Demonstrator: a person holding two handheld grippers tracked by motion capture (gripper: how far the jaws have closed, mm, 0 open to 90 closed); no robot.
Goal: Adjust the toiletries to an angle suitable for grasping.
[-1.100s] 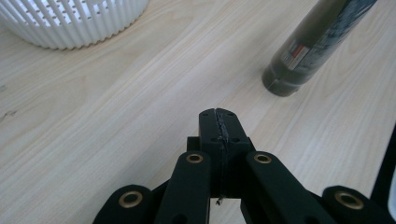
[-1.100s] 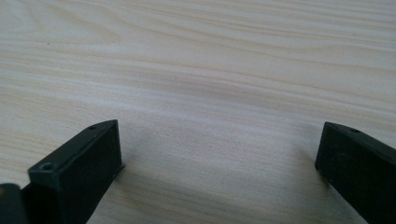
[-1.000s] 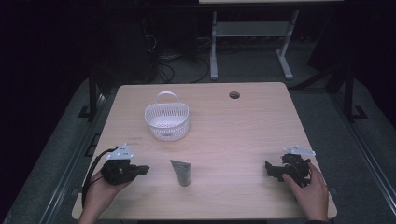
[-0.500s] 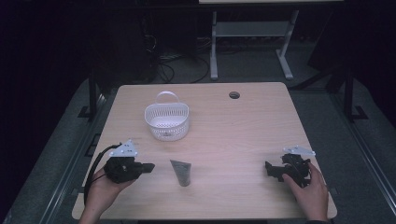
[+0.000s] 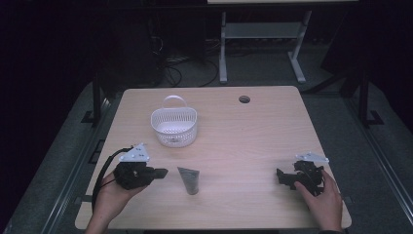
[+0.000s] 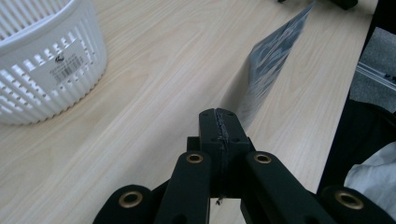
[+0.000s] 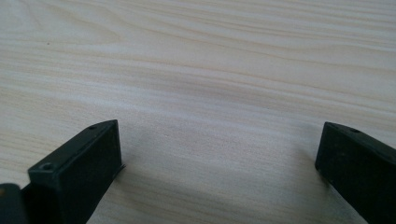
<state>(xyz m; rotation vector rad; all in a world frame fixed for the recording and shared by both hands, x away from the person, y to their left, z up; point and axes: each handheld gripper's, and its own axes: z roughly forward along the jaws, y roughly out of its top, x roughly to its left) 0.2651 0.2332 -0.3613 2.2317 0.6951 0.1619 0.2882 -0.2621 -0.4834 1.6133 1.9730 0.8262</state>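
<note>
left tool (image 5: 163, 172) just beside grey tube (image 5: 189, 180)

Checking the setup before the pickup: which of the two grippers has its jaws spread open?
The right gripper: its jaws stand wide apart over bare table. The left gripper has its jaws pressed together.

Left hand-held gripper (image 5: 160, 172): held in the left hand (image 5: 111, 194) at the near left of the bench (image 5: 253, 131), pointing level toward the right. Jaws pressed fully together, nothing between them. Cable loops back along the wrist.

Right hand-held gripper (image 5: 279, 176): gripped by the right hand (image 5: 322, 200) at the near right, low over the bench, pointing left. Jaws stand wide apart, nothing between them.
</note>
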